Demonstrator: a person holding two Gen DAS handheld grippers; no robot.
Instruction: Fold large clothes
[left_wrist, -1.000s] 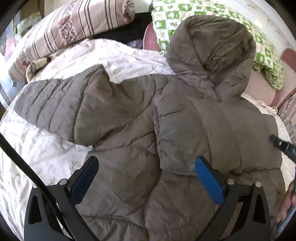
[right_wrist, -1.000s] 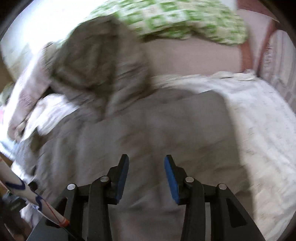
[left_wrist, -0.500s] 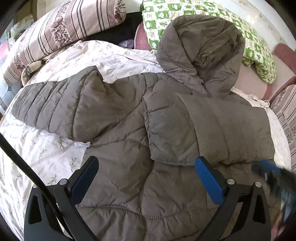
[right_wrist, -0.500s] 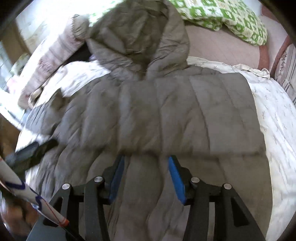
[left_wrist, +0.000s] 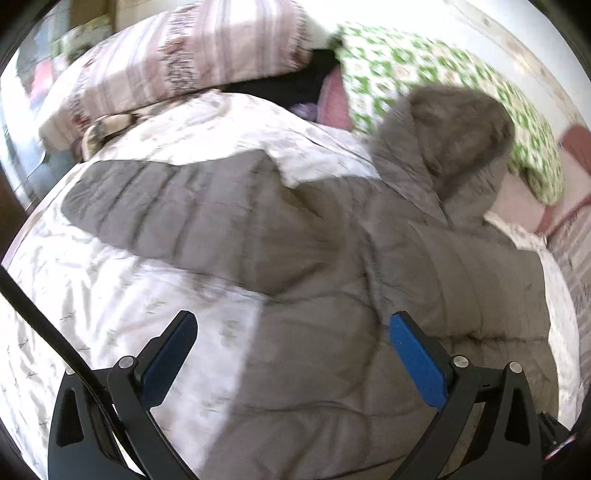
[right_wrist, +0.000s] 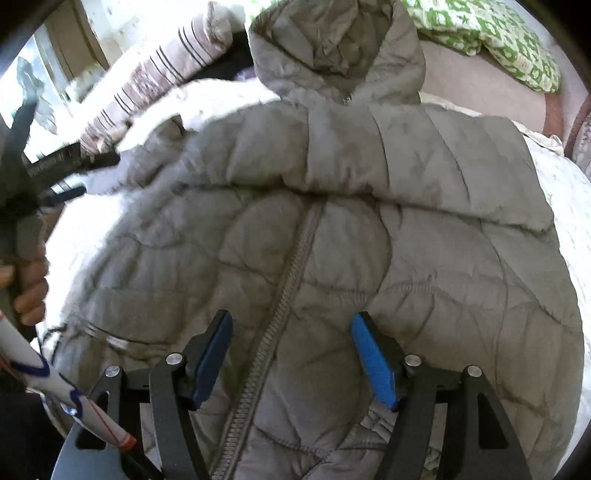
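Right gripper (right_wrist: 291, 354) jaws just widening, empty above jacket (right_wrist: 369, 236); left gripper (left_wrist: 291, 354) wide apart, empty. Bedsheet (left_wrist: 122, 295), pillows (left_wrist: 184, 62) behind.

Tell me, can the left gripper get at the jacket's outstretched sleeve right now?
Probably yes. The left gripper is open and empty, and the outstretched sleeve lies flat on the bedsheet ahead of it, with nothing between them.
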